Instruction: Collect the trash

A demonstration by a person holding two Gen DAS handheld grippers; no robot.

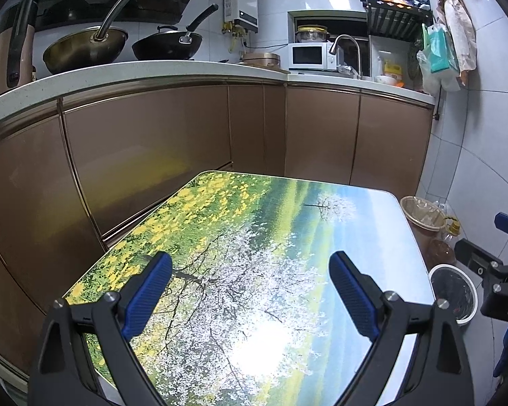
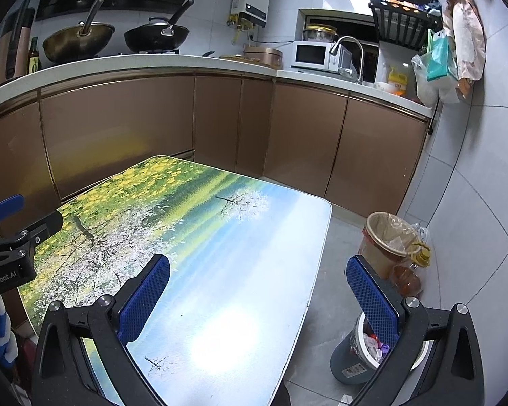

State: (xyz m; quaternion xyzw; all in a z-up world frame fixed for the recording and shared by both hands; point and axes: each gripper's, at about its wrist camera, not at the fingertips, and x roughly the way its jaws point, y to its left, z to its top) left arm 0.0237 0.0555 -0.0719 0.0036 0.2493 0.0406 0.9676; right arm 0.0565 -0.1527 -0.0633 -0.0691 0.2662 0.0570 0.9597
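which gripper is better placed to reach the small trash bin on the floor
Right. The right gripper hangs open at the table's bin-side edge, with the trash bin just below its finger.

The near end of the table [image 1: 288,304] ran off the bottom edge of both views, partly covered by the gripper frames. In the right wrist view, one blue finger [image 2: 372,301] of the right gripper [image 2: 264,301] hid part of the white-rimmed trash bin [image 2: 355,355], so only some crumpled scraps inside showed. Glare washed out a patch of the tabletop. The left gripper [image 2: 20,216] was cut off by that view's left edge. The bottle [image 2: 409,270] label was unreadable.
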